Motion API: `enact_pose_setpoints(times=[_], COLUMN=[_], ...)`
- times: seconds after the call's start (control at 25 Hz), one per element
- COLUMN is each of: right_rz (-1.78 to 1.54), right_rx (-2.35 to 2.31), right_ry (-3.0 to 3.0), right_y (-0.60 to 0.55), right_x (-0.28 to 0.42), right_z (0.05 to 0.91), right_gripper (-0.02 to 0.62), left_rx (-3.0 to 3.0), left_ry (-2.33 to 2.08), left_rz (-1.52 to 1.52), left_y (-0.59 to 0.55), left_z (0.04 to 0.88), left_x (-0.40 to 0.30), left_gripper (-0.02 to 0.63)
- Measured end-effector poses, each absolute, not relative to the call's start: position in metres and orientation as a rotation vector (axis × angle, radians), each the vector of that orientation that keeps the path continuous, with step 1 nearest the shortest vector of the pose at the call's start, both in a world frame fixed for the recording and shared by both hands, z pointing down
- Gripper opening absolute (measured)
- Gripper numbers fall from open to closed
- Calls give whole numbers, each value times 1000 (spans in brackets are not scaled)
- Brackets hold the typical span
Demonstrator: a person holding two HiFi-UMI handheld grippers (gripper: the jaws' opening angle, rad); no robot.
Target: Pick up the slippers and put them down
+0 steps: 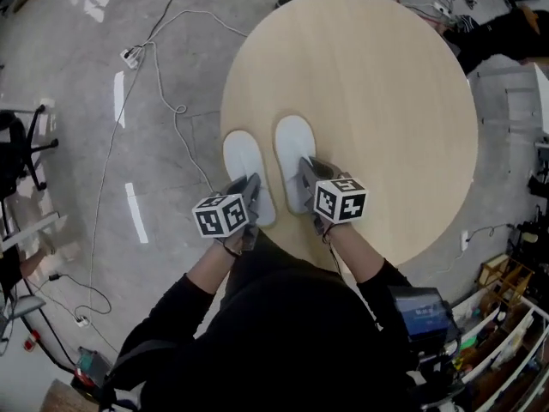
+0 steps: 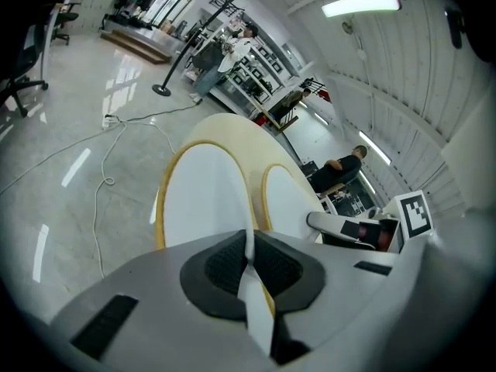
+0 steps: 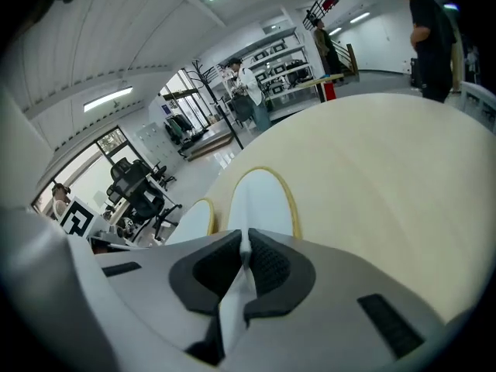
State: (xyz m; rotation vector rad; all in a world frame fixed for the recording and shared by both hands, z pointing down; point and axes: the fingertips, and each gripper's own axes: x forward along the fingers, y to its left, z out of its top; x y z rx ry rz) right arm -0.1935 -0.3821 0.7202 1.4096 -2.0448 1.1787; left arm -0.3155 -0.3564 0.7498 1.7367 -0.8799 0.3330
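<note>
Could slip free on lifting, with only a thin strip of heel fabric pinched per gripper (flimsy white slippers). Could also sag and drag on the bench (image 1: 386, 101) rim if raised fast.

Clenched: left gripper (image 1: 253, 181) jaws on the left slipper (image 1: 243, 157) heel, right gripper (image 1: 306, 166) jaws on the right slipper (image 1: 293, 140) heel.

Lie side by side at the bench's lower-left edge, long axes running up-frame, toes toward the top.

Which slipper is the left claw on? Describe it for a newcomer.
Find the round wooden table; two white slippers lie side by side at its near edge. The left claw is shut on the left slipper. Unlike the right slipper, held by the right claw, it lies right by the table's rim.
</note>
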Motion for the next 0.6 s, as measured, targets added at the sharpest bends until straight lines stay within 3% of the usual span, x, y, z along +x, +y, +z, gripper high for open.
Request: enact_pose_setpoints(times=[0.6], right_rz=[1060], right_rx=[1861], right_ry=[-1974], right_y=[-320], right_x=[-22], right_z=[621], right_gripper=[29], left_rx=[1974], left_ry=[-567], left_rz=[365], left_y=[-329], left_z=[675], left_x=[-141], left_gripper=[34])
